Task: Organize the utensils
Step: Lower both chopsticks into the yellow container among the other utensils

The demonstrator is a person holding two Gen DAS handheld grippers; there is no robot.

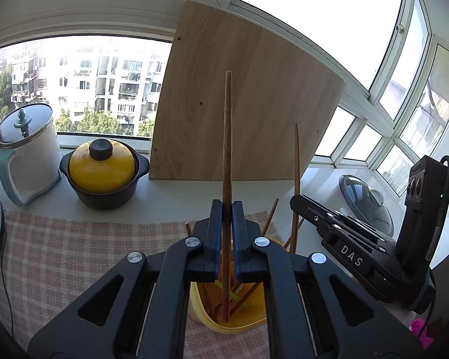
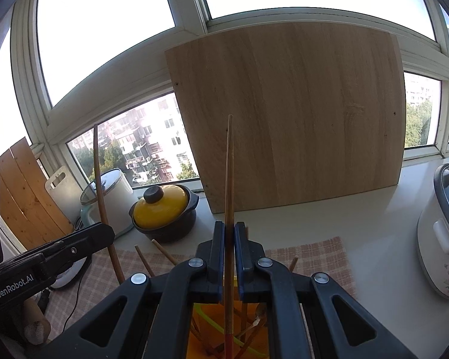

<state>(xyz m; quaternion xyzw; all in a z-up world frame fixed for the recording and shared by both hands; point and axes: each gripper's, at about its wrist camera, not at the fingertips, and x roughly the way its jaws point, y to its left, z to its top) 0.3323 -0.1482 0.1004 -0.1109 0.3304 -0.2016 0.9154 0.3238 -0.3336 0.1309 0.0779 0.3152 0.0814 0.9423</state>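
Observation:
My left gripper (image 1: 227,206) is shut on a dark brown chopstick (image 1: 227,137) that stands upright, its lower end down inside the yellow utensil holder (image 1: 212,314). My right gripper (image 2: 229,227) is shut on a lighter wooden chopstick (image 2: 229,173), also upright, its red-tipped lower end inside the same yellow holder (image 2: 200,329). Several other chopsticks (image 1: 269,218) lean in the holder. In the left wrist view the right gripper (image 1: 296,202) shows at the right with its chopstick (image 1: 296,161). The right wrist view has the left gripper (image 2: 104,233) at the left with its chopstick (image 2: 100,185).
A checked cloth (image 1: 74,251) covers the counter. Behind stand a yellow-lidded black pot (image 1: 103,173), a white kettle with glass lid (image 1: 27,152) and a wooden board (image 1: 242,104) leaning on the window. A white rice cooker (image 2: 443,233) sits at the right; a cable (image 2: 74,308) runs at the left.

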